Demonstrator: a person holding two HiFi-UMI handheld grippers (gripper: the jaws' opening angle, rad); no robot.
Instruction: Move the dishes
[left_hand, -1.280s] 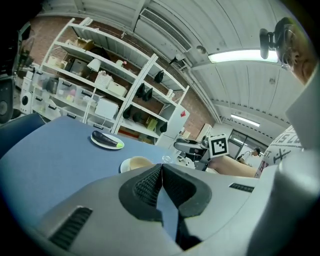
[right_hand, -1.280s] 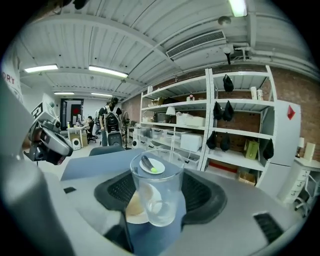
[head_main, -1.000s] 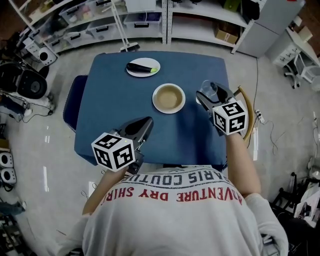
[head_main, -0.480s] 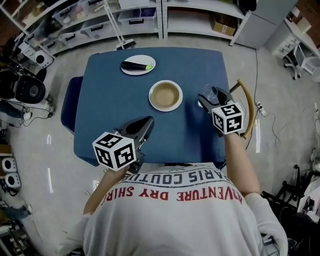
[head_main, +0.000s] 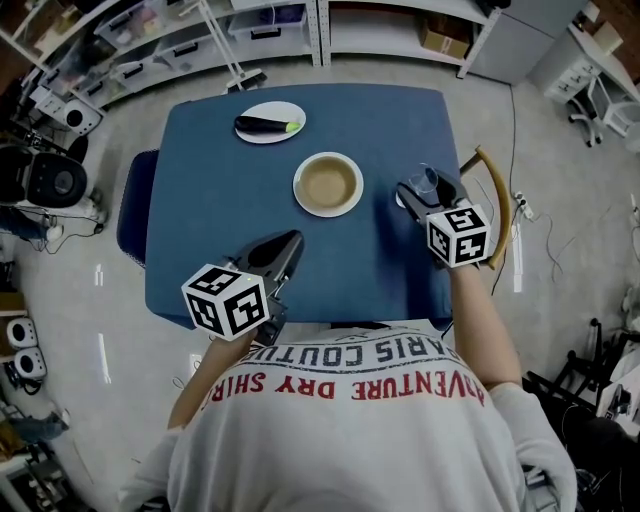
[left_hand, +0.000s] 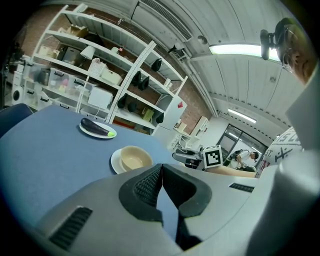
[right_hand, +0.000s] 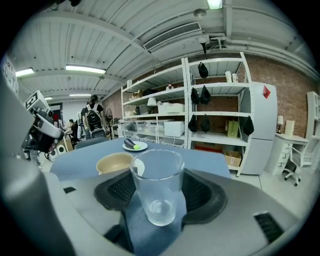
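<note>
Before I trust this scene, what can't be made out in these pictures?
Base of the glass: head view, the right gripper covers it, so whether it rests on the table is unclear.
Near table edge: head view, hidden by the person's shirt.
Shelf bins' contents: head view, too small.

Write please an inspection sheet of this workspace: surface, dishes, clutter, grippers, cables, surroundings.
Surface: blue table, bare near the person.
Job's things: eggplant on a white plate near the far edge; tan bowl on a saucer mid-table; clear glass, empty, at the right.
Clutter: nothing seen on the table.
Grippers: left gripper shut, empty; right gripper closed on the glass.
Cables: thin cable on the floor right of the table.
Surroundings: shelves behind; blue chair at the table's left.
</note>
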